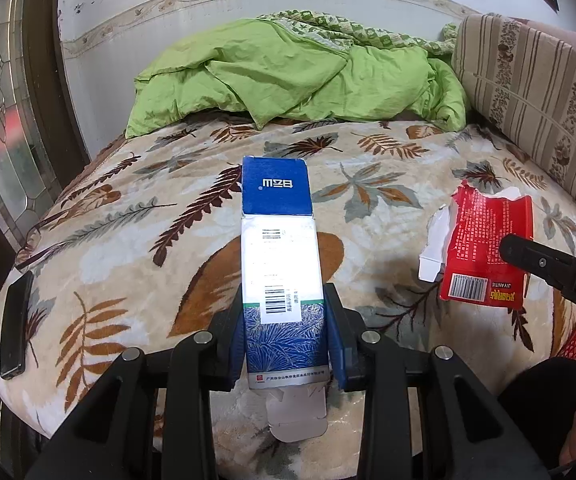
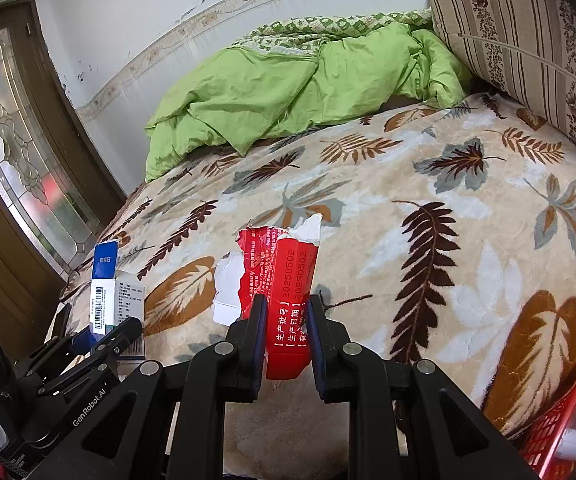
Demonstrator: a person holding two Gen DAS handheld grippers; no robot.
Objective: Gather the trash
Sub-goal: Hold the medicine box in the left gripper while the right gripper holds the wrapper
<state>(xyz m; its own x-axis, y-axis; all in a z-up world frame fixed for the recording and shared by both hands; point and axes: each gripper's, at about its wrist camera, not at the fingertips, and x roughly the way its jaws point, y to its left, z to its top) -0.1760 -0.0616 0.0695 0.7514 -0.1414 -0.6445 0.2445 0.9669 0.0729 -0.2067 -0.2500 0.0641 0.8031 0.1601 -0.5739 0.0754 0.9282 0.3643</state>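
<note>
Left wrist view: the left gripper [image 1: 286, 344] is clamped on the blue-and-white carton [image 1: 282, 264], whose long axis runs straight forward between the fingers, over the leaf-patterned blanket [image 1: 148, 248]. Right wrist view: the right gripper [image 2: 286, 334] pinches the near end of the torn red carton [image 2: 288, 292], long axis likewise pointing away along the fingers; whether it has left the blanket cannot be told. The red mesh basket [image 2: 560, 416], presumably the trash receptacle, sits low on the right, just beside the right gripper and well apart from the left. Judged next: the right-hand carton has the shorter path.
</note>
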